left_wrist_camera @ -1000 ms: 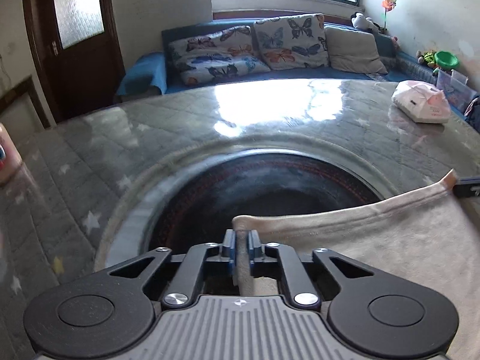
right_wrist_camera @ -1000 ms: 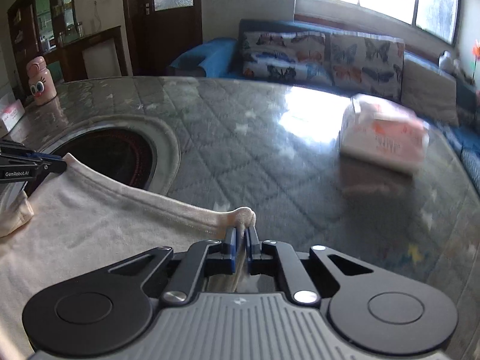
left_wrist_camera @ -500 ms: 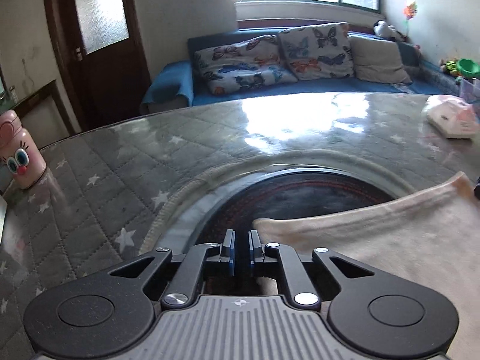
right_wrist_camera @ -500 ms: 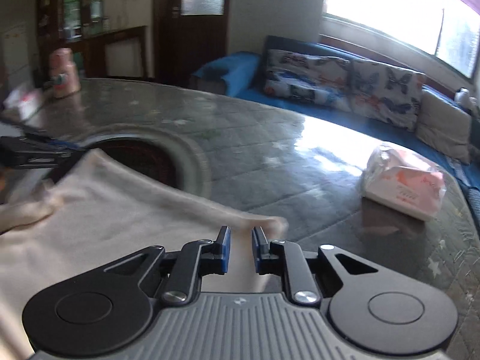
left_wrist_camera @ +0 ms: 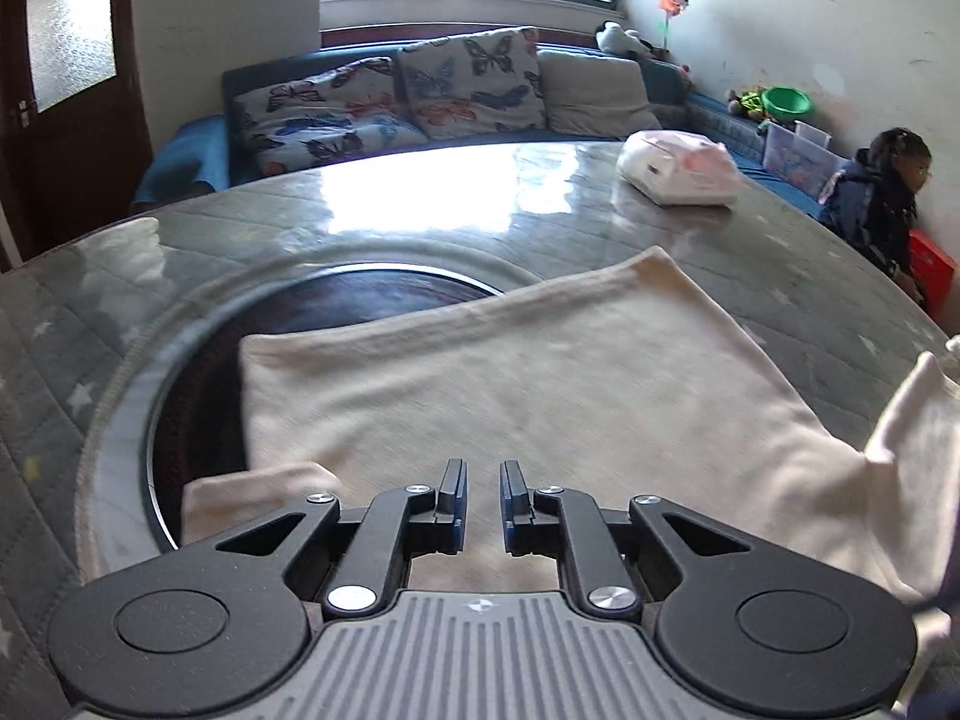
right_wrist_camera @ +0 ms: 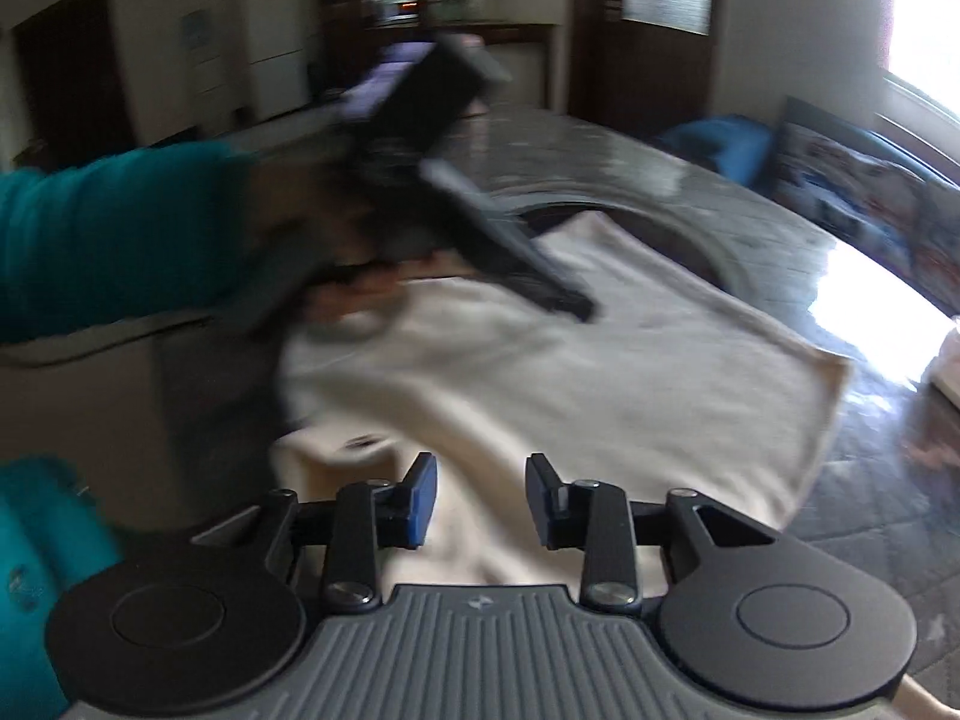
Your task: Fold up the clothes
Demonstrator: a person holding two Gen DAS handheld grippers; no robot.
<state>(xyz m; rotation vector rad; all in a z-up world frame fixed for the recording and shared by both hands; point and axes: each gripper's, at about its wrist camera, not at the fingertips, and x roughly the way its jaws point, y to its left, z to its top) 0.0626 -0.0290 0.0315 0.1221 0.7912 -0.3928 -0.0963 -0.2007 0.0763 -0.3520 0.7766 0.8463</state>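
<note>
Both claws apart, left claw (left_wrist_camera: 482,495), right claw (right_wrist_camera: 480,498), cream garment (left_wrist_camera: 540,372) on quilted table (left_wrist_camera: 420,228), sofa (left_wrist_camera: 420,102) behind.

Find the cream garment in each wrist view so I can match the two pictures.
Left wrist: the cream garment fills the centre and right, spread flat ahead of the open left tool.
Right wrist: it lies across the centre, ahead of the open right tool.
Shared landmark: the dark round inset in the table, under the garment's far edge.

Quilted grey table (left_wrist_camera: 420,222), cream garment (left_wrist_camera: 540,384), white packet (left_wrist_camera: 678,177)
</note>
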